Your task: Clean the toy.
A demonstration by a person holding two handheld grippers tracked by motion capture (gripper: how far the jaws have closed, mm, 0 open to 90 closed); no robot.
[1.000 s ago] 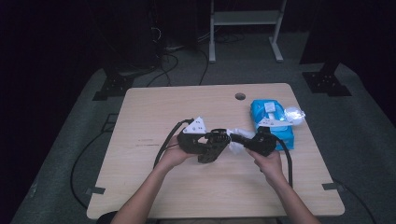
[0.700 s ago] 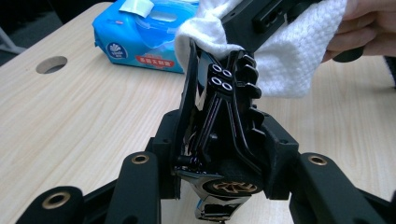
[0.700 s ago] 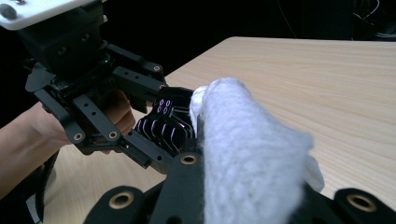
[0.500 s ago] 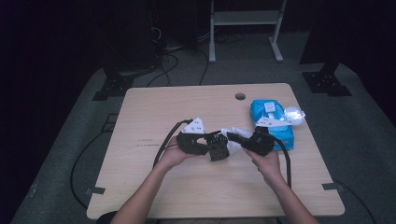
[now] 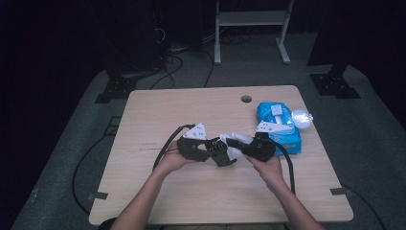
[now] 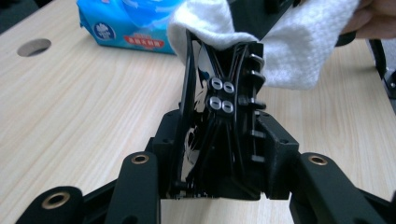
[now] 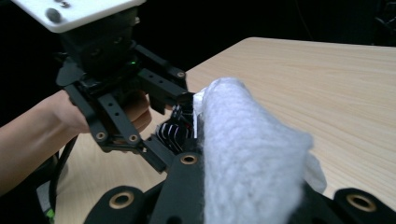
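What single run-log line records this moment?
left gripper: shut on white wipe | right gripper: shut on white wipe | blue wipes pack: on table, beside right gripper

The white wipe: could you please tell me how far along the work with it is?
Done: the white wipe is out of the blue pack, which lies on the table. In hand: the left gripper and the right gripper both pinch the wipe, held between them over the tabletop. Left, probably: spreading it or setting it down, since it looks bunched.
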